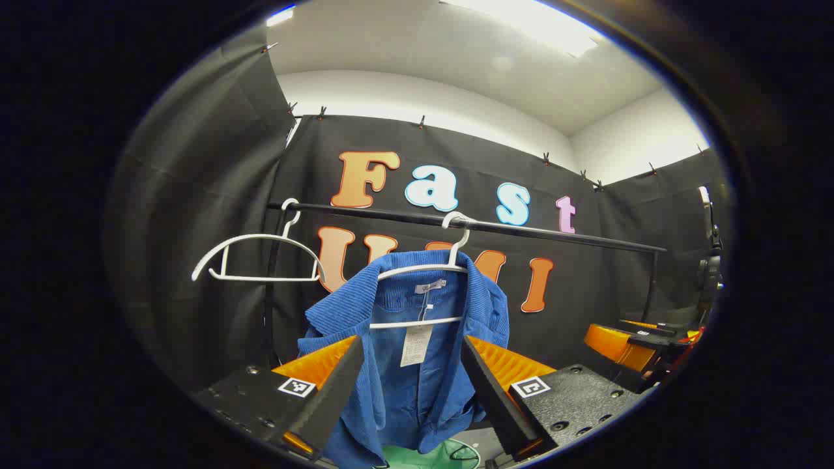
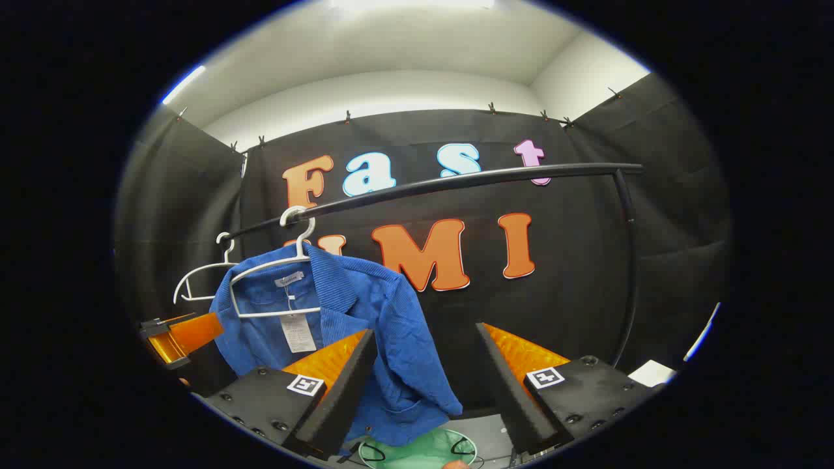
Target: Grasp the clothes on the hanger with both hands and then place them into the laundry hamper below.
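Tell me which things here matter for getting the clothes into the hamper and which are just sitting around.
Needed:
blue jacket
its white hanger
green hamper
left hand-held gripper
right hand-held gripper

Just there:
empty white hanger
black rail

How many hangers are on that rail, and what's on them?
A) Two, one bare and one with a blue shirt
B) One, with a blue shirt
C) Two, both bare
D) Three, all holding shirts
A: on the rail, a bare white hanger hangs beside a second hanger that carries the blue shirt.
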